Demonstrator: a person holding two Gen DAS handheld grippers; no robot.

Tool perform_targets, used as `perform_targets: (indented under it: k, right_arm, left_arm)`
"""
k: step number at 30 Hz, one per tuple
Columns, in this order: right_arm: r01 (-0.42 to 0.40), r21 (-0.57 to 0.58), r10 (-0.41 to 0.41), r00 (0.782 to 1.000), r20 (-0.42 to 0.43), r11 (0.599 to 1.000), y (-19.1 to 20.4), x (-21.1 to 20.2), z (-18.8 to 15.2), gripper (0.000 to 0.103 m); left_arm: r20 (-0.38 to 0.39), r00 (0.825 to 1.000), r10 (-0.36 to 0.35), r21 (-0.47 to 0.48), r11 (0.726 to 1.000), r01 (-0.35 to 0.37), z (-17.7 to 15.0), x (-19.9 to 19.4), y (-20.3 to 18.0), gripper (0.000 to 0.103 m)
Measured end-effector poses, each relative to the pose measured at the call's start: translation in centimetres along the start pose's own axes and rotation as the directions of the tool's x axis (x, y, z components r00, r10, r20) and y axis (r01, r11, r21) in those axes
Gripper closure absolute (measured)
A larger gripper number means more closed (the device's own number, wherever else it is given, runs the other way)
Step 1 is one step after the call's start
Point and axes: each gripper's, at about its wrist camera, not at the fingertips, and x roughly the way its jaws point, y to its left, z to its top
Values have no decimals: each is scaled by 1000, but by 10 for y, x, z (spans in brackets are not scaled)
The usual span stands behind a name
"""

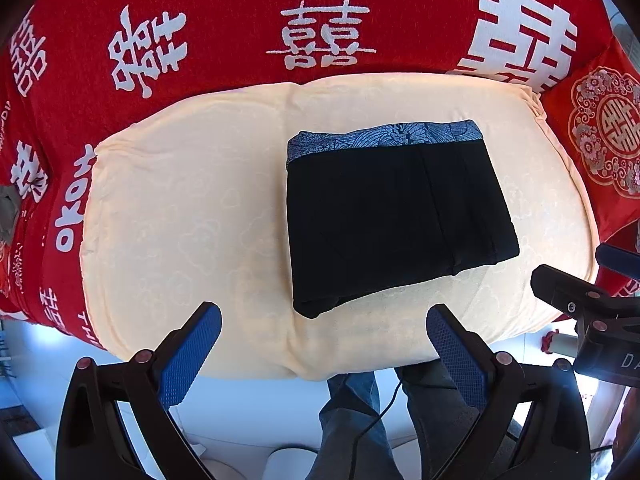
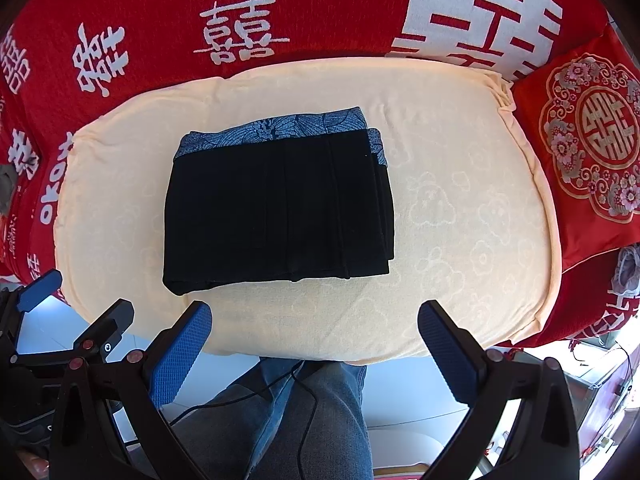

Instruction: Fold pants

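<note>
The black pants [image 1: 396,216] lie folded into a compact rectangle on the cream cushion [image 1: 180,208], with a blue patterned waistband along the far edge. They also show in the right wrist view [image 2: 280,208], layers stacked at the right side. My left gripper [image 1: 324,320] is open and empty, just in front of the pants' near edge. My right gripper [image 2: 314,320] is open and empty, hovering over the cushion's front edge [image 2: 460,220]. Each gripper shows at the edge of the other's view.
A red blanket with white characters [image 1: 240,20] covers the sofa behind the cushion. A red embroidered pillow [image 2: 592,140] sits at the right. The person's jeans-clad legs [image 2: 320,420] and a black cable are below, in front of the cushion.
</note>
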Motion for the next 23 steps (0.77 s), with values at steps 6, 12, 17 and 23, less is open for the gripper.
perform_targets:
  k: [6, 12, 17, 23]
  right_arm:
    - [2, 0, -2, 1000, 2, 1000, 2, 2, 0, 0]
    - [5, 6, -5, 1000, 1, 1000, 0, 1, 2, 0]
    - [14, 11, -14, 1000, -4, 1000, -1, 3, 1, 0]
    - [18, 12, -18, 1000, -7, 1000, -2, 4, 3, 0]
  left_arm:
    - [-5, 1000, -3, 3, 1000, 3, 1, 3, 4, 0]
    - [-4, 1000, -7, 13, 1000, 7, 2, 3, 3, 0]
    - [8, 1000, -15, 4, 1000, 15, 2, 4, 4, 0]
    - [7, 999, -43, 3, 999, 43, 2, 4, 6, 0]
